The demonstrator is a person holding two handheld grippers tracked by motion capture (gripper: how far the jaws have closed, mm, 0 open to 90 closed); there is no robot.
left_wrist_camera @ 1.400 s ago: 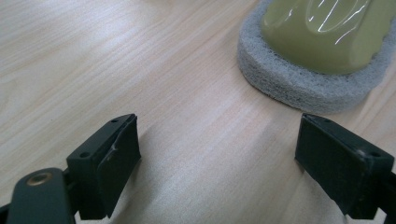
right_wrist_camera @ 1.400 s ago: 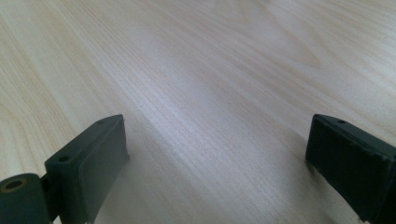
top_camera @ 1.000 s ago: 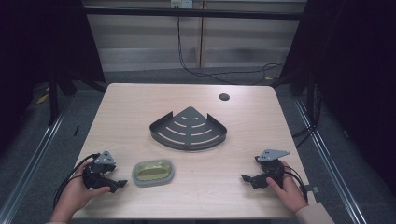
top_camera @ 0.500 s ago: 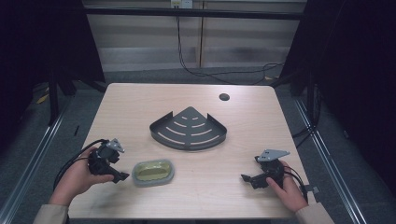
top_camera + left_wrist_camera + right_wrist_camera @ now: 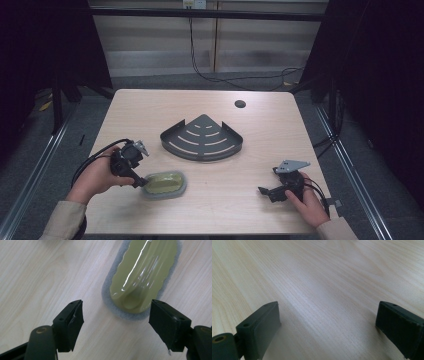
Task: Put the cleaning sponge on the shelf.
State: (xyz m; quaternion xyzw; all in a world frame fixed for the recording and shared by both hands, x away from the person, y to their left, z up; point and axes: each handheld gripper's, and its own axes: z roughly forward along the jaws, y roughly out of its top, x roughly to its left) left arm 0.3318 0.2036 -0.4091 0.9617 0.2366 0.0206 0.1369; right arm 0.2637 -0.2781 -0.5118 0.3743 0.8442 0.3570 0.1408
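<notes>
Left gripper [image 5: 141, 183] fingers spread at scrubber [image 5: 164, 184] end, right gripper [image 5: 263, 190] fingers spread over bare table [image 5: 150, 107].

The light wooden table [image 5: 280, 135] carried a black slotted corner shelf [image 5: 202, 137] near its middle, an olive scrubbing pad on grey felt [image 5: 164, 184] toward the front left, and a small dark disc [image 5: 240, 104] near the far edge.

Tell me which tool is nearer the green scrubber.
Left. The left tool hovers right at the green scrubber, jaws open around its near end. The right tool rests far off near the table's right edge, jaws open over bare wood.
</notes>
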